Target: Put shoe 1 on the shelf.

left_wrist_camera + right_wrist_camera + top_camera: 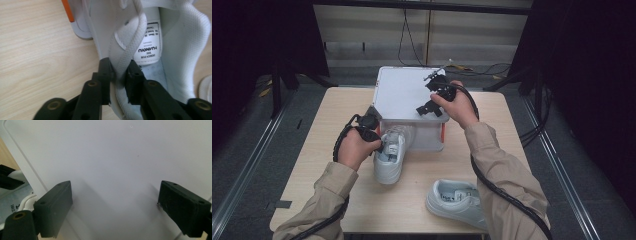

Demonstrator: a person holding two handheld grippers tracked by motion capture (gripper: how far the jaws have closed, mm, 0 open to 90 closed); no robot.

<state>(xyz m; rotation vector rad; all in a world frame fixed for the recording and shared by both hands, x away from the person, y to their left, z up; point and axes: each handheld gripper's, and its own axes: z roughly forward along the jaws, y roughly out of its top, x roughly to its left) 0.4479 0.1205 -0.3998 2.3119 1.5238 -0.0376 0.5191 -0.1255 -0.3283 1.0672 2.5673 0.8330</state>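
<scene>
Second white sneaker (457, 201) on table (312, 150) near front edge; black cables (404, 37) behind.

2 white sneakers: one (391, 159) centre frame, toe against box front; other (455, 201) lower right, on its own. 1 white storage box w/ lid (404, 92), upper centre. 1 wooden table (319, 145). 2 grippers: left gripper (379, 146) centre-left at first sneaker, right gripper (430, 95) over lid. 2 hands, 2 tan sleeves, bottom of frame.
</scene>
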